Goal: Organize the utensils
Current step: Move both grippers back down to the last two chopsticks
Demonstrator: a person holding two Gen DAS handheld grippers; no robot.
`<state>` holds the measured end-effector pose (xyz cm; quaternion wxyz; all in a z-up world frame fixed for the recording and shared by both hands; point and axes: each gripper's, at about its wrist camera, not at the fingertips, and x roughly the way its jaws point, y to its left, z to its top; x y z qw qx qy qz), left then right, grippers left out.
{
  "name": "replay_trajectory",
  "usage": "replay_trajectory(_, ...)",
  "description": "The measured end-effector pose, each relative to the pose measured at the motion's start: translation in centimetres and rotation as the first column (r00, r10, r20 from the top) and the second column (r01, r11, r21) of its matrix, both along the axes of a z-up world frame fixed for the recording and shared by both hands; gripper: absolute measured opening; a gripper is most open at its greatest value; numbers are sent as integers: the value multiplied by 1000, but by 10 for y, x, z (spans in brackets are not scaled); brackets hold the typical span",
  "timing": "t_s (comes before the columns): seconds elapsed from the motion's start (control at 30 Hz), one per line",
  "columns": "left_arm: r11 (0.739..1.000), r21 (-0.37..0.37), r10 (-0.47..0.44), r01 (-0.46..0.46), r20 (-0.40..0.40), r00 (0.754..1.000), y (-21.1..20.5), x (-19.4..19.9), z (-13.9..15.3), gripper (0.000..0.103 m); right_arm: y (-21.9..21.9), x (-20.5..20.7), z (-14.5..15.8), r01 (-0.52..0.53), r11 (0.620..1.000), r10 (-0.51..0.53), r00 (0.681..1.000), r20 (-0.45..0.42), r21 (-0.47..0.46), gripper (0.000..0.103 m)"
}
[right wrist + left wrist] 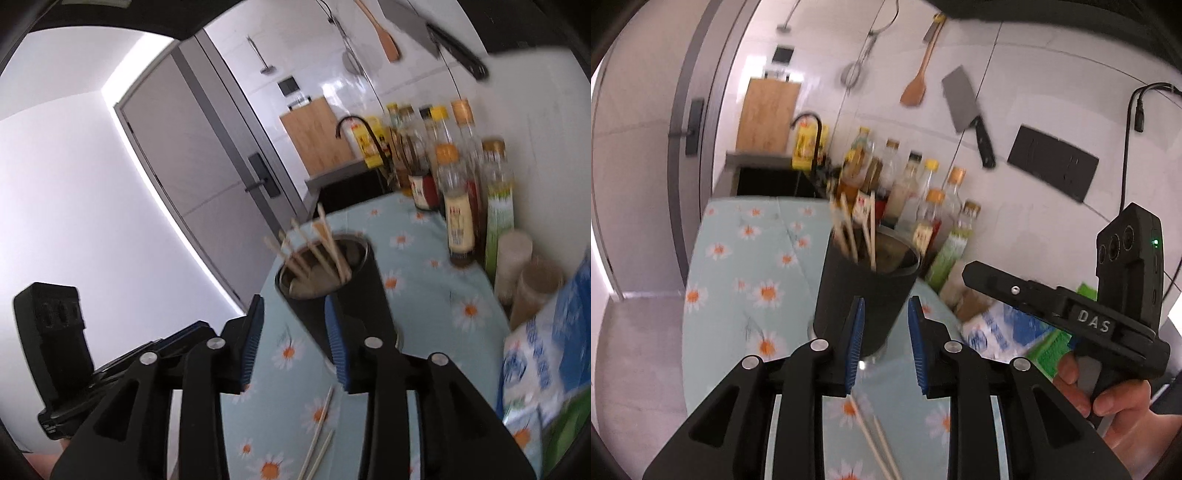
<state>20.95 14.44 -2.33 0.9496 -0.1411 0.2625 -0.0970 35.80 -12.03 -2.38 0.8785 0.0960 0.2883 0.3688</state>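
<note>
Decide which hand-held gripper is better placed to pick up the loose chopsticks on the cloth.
Left, probably. The chopsticks lie directly below the open left hand-held gripper, near the black holder. The right hand-held gripper, also open, has them off to one side.

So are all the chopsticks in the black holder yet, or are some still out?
Some are still out. Several chopsticks stand in the black holder, but a loose pair lies flat on the daisy tablecloth in front of it.

Chopsticks (855, 236) upright in black cup (862, 295)
</note>
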Motion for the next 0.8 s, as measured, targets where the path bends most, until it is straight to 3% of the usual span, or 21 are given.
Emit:
replay_trajectory(0.2,1000,-1,-13,13,-88,996,19,-14,-29,23,12,-16,-30,19,996,-30,993,-116,-91,38)
replay_trajectory(0.37,999,36,-21,27,-163,986,33,-22,-55,23,23,-23,-60,20,980,-68,968,-242,-198,37)
replay_trajectory(0.47,999,9,-37,39,-194,980,43,-25,-68,23,32,-24,-78,17,965,-100,946,-308,-261,37)
replay_trajectory(0.8,998,-9,-64,64,-278,958,58,-32,-98,23,59,-33,-109,2,913,-173,908,-382,-408,37)
